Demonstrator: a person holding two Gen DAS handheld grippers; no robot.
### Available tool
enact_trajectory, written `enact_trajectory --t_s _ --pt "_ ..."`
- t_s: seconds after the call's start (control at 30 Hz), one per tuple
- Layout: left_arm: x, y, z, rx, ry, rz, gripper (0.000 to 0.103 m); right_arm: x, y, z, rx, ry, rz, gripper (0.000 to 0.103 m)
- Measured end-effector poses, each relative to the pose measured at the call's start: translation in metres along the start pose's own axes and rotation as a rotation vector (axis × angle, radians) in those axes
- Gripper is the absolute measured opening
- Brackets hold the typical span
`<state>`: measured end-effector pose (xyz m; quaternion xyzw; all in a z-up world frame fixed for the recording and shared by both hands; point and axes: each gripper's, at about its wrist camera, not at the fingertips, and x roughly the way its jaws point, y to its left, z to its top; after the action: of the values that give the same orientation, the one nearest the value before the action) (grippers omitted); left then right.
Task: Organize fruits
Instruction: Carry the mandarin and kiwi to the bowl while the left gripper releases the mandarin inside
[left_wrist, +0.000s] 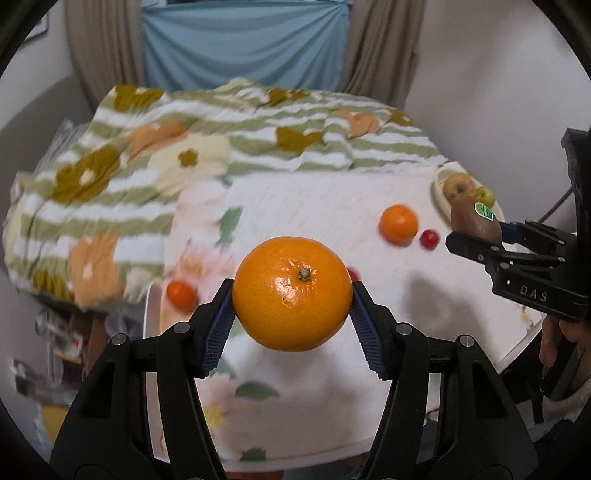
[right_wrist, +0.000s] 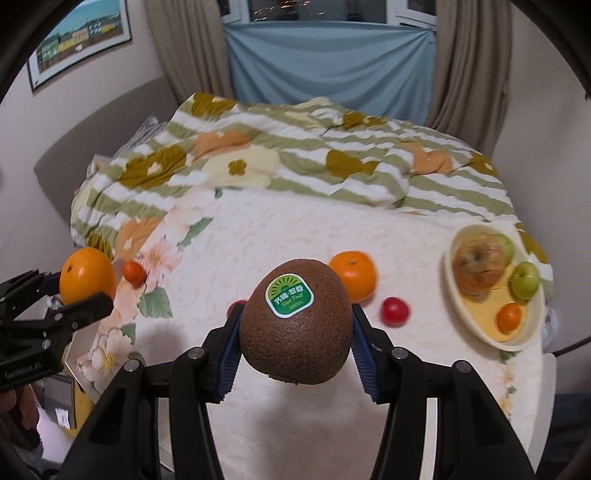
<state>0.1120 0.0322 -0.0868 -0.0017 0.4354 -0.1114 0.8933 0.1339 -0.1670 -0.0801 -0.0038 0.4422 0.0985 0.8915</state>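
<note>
Only rightward, plate contents; left gripper pinching orange, right gripper kiwi.

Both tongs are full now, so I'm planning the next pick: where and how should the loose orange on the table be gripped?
Grip the loose orange across its widest middle, coming straight down from above. It sits stem-up and round, so its sides are the only even faces. Set the fingers front and back: a small red fruit lies close on its right, nearer the plate.
</note>
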Motion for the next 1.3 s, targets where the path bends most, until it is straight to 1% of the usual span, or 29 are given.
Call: enact_trajectory --t_s 0.17,0.33,0.53,0.7,0.97,1.17,1.3 --pt "0.001 -0.033 0.026 0.029 -0.029 -0.034 0.068 -0.018 -0.033 0.005 0.036 -0.030 -0.022 0.050" --pt "0.010 -0.077 0.044 0.027 -0.041 -0.063 0.068 -0.032 -0.081 0.005 0.052 -0.045 -0.036 0.050" --pt "0.032 -0.144 0.063 0.023 -0.029 -0.093 0.068 -0.044 -0.149 0.004 0.054 -0.046 -0.047 0.050" --pt "0.062 -0.201 0.075 0.004 -0.005 -0.123 0.068 -0.045 -0.196 0.000 0.054 -0.039 -0.045 0.050" --pt "0.107 -0.268 0.085 -0.014 0.030 -0.137 0.068 -0.035 -0.258 -0.008 0.042 -0.011 -0.029 0.050" --pt "0.142 -0.300 0.081 -0.005 0.081 -0.151 0.068 -0.021 -0.288 -0.012 0.056 0.013 -0.011 0.050" --pt "0.165 -0.312 0.077 -0.003 0.125 -0.159 0.068 -0.014 -0.299 -0.015 0.069 0.024 -0.001 0.050"
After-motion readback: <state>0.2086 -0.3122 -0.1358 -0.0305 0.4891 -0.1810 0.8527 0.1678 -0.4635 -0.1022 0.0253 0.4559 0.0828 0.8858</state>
